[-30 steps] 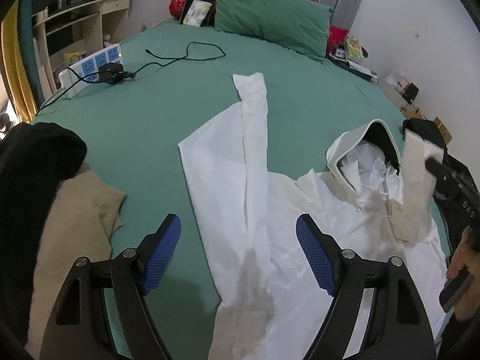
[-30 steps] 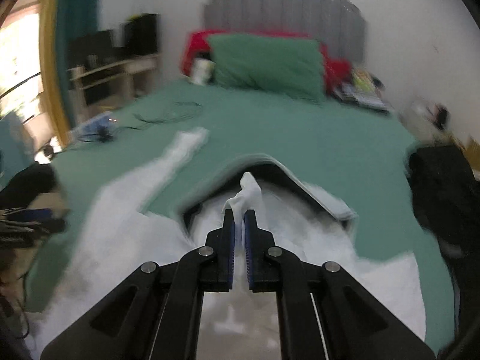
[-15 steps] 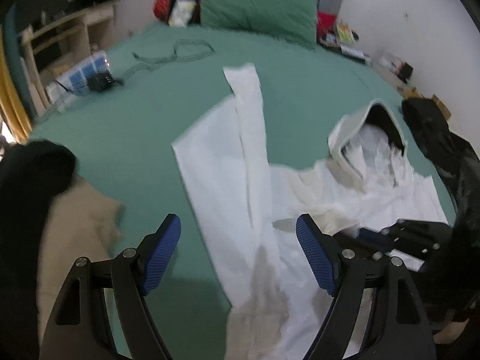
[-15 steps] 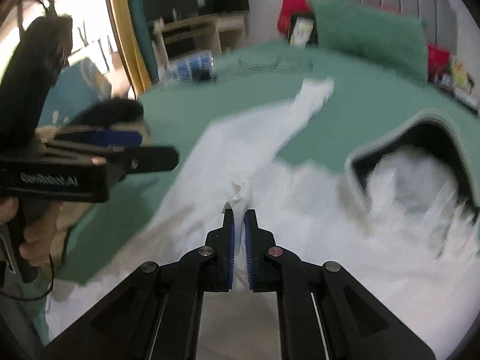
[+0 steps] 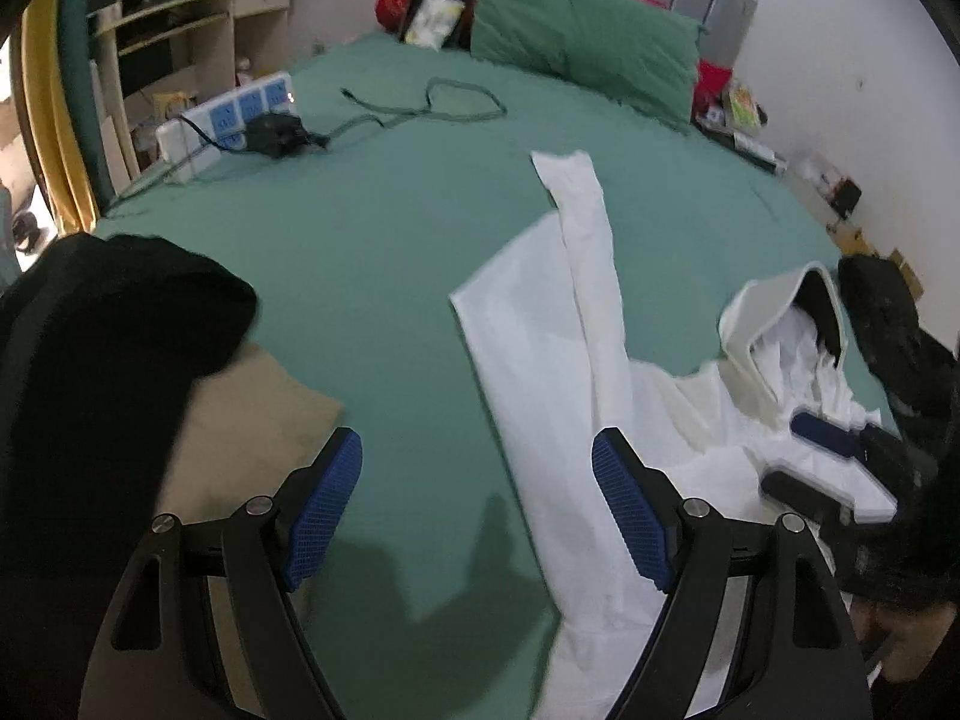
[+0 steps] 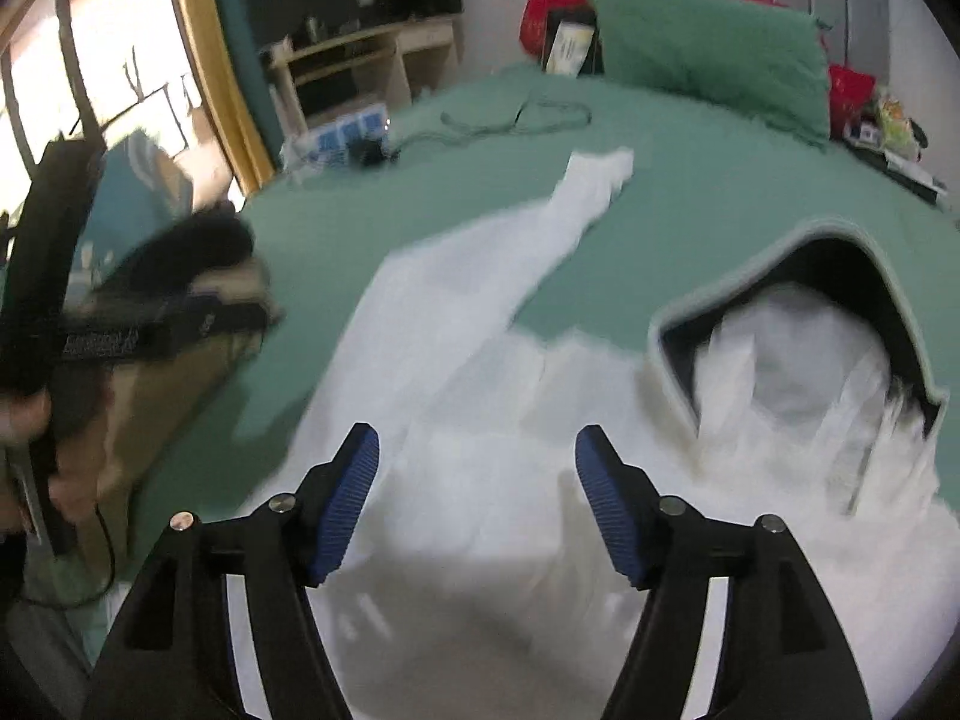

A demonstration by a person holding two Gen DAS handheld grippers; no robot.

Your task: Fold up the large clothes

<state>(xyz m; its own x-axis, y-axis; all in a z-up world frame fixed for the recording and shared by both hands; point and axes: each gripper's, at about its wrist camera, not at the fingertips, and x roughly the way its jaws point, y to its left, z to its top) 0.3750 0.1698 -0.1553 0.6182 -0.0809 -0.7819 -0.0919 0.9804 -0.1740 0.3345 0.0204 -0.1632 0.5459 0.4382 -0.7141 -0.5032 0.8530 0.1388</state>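
A white hoodie point(image 5: 540, 348) lies spread on the green bed point(image 5: 372, 252), one sleeve point(image 5: 576, 192) stretched toward the pillow, its hood point(image 5: 774, 324) gaping at the right. My left gripper point(image 5: 477, 480) hangs open over the hoodie's left edge, with nothing between its fingers. My right gripper point(image 6: 474, 468) hovers low over the hoodie's body point(image 6: 498, 396); its jaws are opening and no cloth is between the pads. The hood point(image 6: 798, 324) shows to its right. In the left wrist view the right gripper point(image 5: 807, 462) sits by the hood. A hand point(image 6: 24, 420) holds the left gripper point(image 6: 228, 318).
A black garment point(image 5: 102, 324) on a beige one point(image 5: 252, 414) lies at the bed's left edge. Dark clothes point(image 5: 888, 324) are heaped at the right edge. A power strip point(image 5: 228, 114) with a cable point(image 5: 456, 102), a green pillow point(image 5: 576, 42) and a shelf unit point(image 5: 180, 42) are farther off.
The right gripper, shut on a fold of white cloth, came down over the hoodie and opened, letting the cloth go. The left gripper drifted left over the bed.
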